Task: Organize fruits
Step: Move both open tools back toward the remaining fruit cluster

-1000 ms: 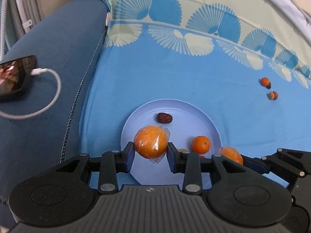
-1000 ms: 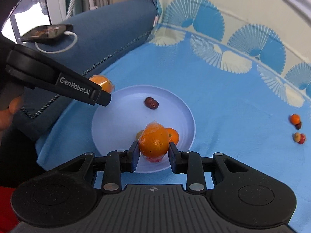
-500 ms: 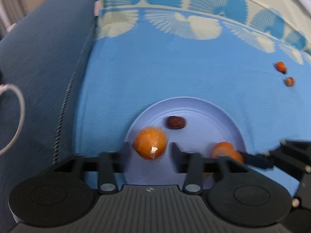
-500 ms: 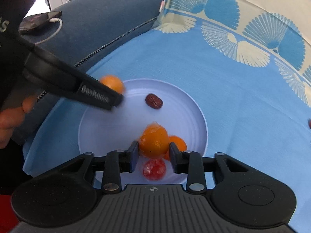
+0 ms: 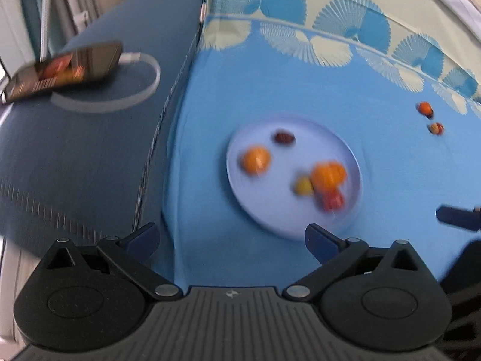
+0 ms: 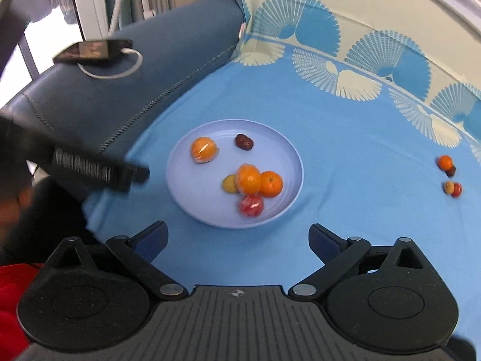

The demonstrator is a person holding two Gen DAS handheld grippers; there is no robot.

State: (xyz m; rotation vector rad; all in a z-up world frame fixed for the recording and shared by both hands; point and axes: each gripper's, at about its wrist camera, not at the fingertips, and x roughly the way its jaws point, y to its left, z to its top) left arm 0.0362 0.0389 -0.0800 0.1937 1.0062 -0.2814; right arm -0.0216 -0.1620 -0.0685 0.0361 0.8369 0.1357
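L wrist: left gripper (image 5: 231,237) fingers opening wide, nothing btwn them; blurred fruits lying on lavender plate (image 5: 345,150), far right. R wrist: right gripper (image 6: 239,237) fingers opening wide, empty; plate just beyond, wrapped orange (image 6: 203,149) at its far left.

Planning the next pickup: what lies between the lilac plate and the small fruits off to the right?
Only bare blue cloth, in the right wrist view, between the lilac plate and the small fruits.
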